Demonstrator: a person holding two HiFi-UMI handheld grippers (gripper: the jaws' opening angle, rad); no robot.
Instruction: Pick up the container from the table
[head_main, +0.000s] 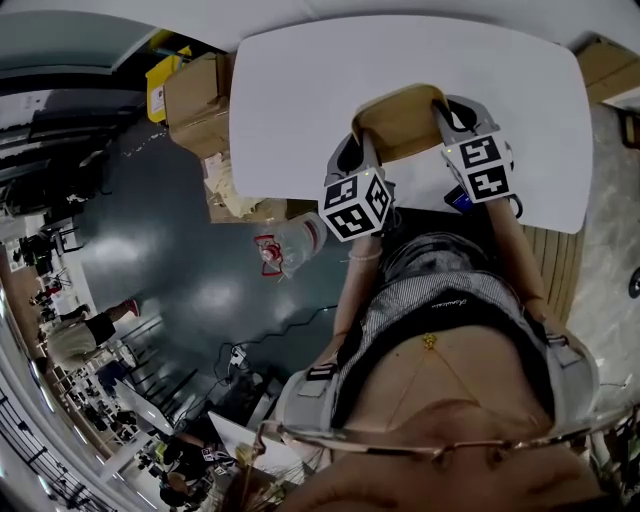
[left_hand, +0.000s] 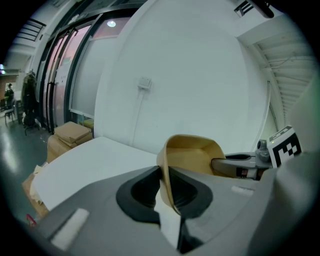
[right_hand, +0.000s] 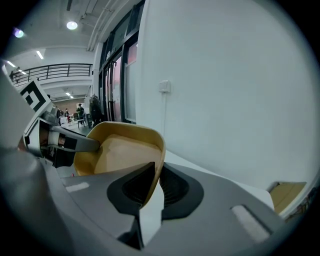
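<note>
The left gripper (left_hand: 164, 174) has its dark, ribbed fingers (left_hand: 140, 192) pinching one thin side wall of the container (left_hand: 192, 157), the wall standing edgewise in the narrow slot between them; the right gripper (right_hand: 152, 175) does the same on the opposite wall, its matte black fingers (right_hand: 131, 187) pressed onto the rim from inside and outside. The container (right_hand: 120, 150) is a shallow tan tray of smooth, fibre-like material with rounded corners, a rolled lip and a flat pale floor, empty as far as both gripper views show. From the head view the container (head_main: 400, 120) hangs between the left gripper (head_main: 360, 152) and right gripper (head_main: 446, 112), over the near part of the desk (head_main: 300, 100), a plain white top with rounded corners; white desk shows under the wall's curved lower edge. Grey moulded shells widen behind the fingers, each topped by a marker cube (head_main: 357, 203) in black and white. Brown cardboard boxes (head_main: 200, 100) sit beside the desk on a dark glossy floor (head_main: 180, 250)
</note>
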